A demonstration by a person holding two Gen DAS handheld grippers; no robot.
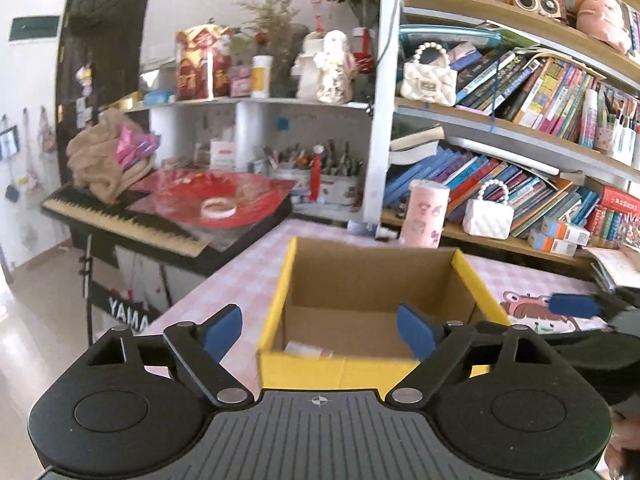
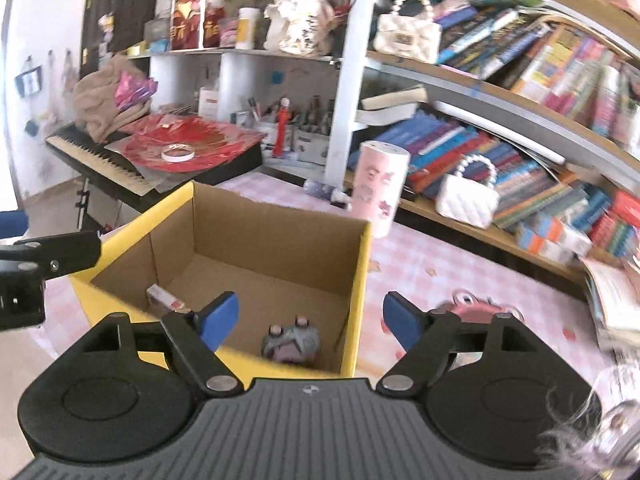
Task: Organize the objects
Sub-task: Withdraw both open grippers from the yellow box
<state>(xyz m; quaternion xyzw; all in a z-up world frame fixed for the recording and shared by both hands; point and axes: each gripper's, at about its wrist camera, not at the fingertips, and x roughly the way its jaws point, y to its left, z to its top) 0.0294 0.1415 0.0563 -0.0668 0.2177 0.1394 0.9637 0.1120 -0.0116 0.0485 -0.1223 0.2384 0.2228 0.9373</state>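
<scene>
At the bottom of each view, the left gripper (image 1: 320, 332) and the right gripper (image 2: 310, 320) stand spread wide with nothing between their pads. Just beyond, mid-frame, the yellow box (image 2: 360, 280) sits open-topped on the pink table (image 2: 432, 264), holding a grey toy (image 2: 292, 346) and a small packet (image 2: 164, 298); the shelves (image 2: 500, 100) rise behind.

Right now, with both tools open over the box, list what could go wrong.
1. The pink can stands right behind the box; reaching past might topple it.
2. The left tool and right tool hover close together and could collide.
3. The toy lies against the box's near wall, awkward to regrasp.
</scene>
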